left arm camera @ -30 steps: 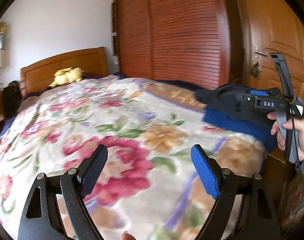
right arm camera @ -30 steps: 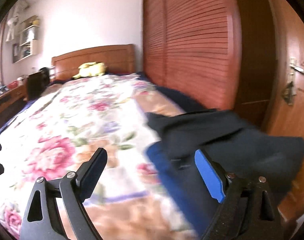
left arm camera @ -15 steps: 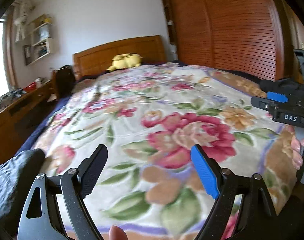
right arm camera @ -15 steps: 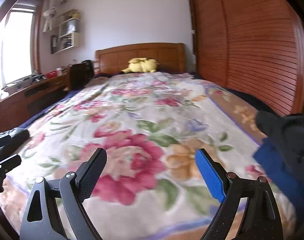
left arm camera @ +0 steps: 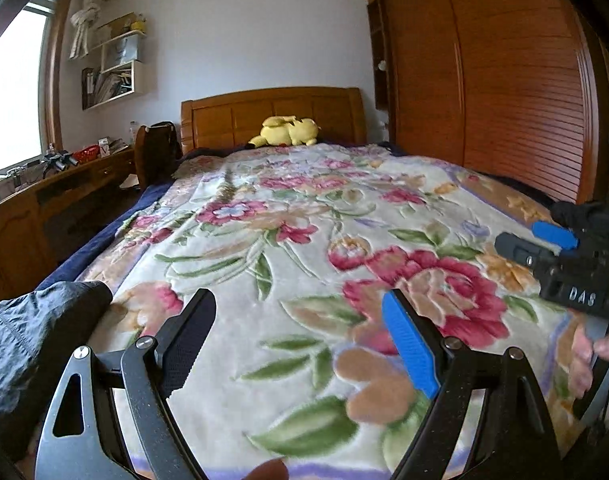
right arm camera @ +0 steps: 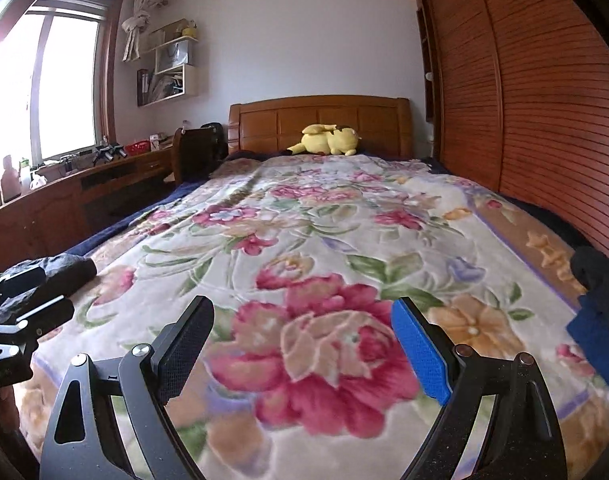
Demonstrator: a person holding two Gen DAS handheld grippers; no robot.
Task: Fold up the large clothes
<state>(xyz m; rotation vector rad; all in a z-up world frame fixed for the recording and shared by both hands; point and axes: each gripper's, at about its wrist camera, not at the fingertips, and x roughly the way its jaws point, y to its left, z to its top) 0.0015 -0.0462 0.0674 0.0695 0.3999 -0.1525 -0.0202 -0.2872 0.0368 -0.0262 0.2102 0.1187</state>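
Both my tongs hang over the foot of the bed, above the cream floral blanket [right arm camera: 304,240] with its big red and orange blooms. My left gripper [left arm camera: 300,340] stands wide, one black pad and one blue pad, nothing between them but blanket below. My right gripper [right arm camera: 304,344] is spread just as wide and empty, pointing up the blanket towards the wooden headboard [right arm camera: 320,120].

The clothes sit off the blanket's two near corners. At its left near corner lies a crumpled dark navy garment [left arm camera: 28,352] with a slightly shiny, wrinkled fabric, just beside my left gripper's black finger. At the blanket's right near corner there is a dark pile of black cloth over blue cloth [right arm camera: 600,304], partly cut off by the frame edge, so I cannot tell its shape.

From the left wrist view I see my right hand [left arm camera: 592,352] wrapped around the right gripper's handle at the blanket's right side. A yellow plush toy [right arm camera: 328,140] lies at the blanket's far end against the headboard. A slatted wooden wardrobe [right arm camera: 524,100] runs along the blanket's right side.
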